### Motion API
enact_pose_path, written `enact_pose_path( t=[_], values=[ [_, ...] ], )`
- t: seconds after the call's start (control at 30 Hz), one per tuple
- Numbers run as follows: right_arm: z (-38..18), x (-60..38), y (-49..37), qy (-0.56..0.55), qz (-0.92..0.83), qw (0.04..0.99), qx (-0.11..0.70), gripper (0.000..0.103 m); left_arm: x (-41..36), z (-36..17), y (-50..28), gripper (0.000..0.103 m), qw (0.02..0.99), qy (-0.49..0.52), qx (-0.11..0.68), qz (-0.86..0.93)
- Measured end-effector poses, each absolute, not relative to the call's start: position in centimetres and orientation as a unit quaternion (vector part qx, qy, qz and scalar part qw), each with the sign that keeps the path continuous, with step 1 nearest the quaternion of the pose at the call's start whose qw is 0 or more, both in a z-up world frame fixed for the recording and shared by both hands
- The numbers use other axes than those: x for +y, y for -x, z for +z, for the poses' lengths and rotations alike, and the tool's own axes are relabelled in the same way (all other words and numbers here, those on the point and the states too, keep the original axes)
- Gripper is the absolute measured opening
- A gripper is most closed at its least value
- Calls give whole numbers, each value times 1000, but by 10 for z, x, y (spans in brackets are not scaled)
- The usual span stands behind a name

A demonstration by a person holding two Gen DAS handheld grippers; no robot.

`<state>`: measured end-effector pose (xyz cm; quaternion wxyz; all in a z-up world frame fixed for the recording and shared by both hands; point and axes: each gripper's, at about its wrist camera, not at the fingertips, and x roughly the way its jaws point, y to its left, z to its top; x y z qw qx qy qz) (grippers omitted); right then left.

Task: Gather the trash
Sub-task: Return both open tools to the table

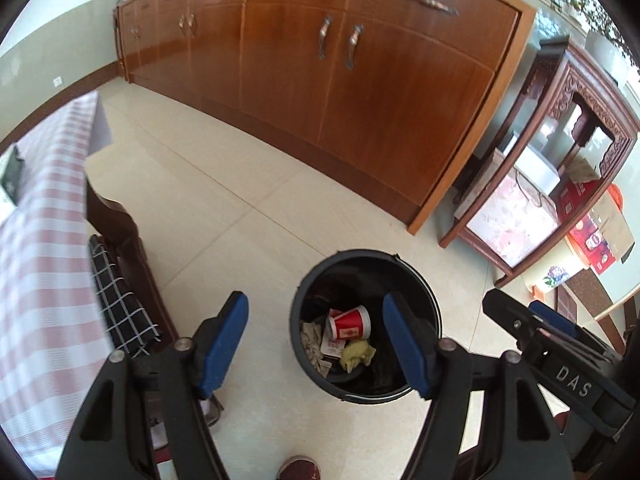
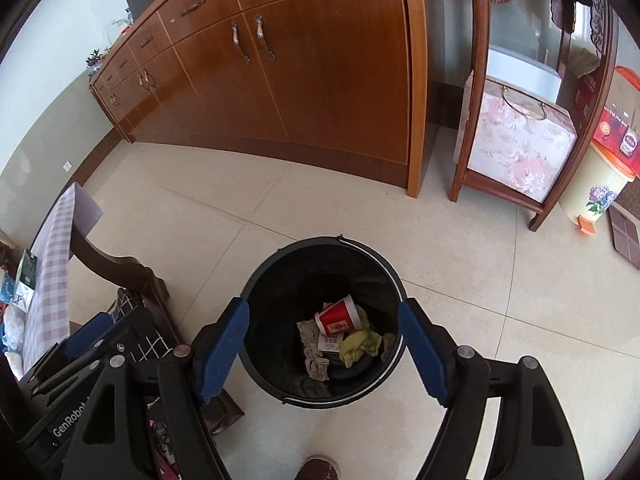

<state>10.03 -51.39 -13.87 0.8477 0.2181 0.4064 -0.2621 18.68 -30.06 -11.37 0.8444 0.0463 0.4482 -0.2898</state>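
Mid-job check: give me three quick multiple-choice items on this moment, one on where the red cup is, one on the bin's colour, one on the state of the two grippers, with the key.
1. Where is the red paper cup?
A. On the checked tablecloth
B. Inside the bin, lying on its side
C. On the floor beside the cabinet

2. What colour is the trash bin?
A. Black
B. Orange
C. White

3. How do the left gripper and right gripper stand?
A. Both shut on trash
B. Left shut on the cup, right open
C. Both open, nothing between the pads

Key: 1 B, the cup lies tipped among a yellow-green wad and grey crumpled paper at the bin's bottom. 2 A, its wall and rim are black in both wrist views. 3 C, each gripper's blue pads stand wide apart above the bin with only bin and floor seen between them.
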Motion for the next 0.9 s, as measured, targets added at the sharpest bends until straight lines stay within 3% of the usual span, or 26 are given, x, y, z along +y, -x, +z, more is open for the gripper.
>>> enact_pose_path(
  t=[0.47, 0.9],
  values=[
    [-61, -387, -131, -162, -126, 914, 351, 79, -168, -54, -184, 71, 899, -1, 396, -189],
    [-42, -269, -175, -114, -2, 931, 346, 79, -37, -52, -190, 71, 922, 48, 379, -66]
  ],
)
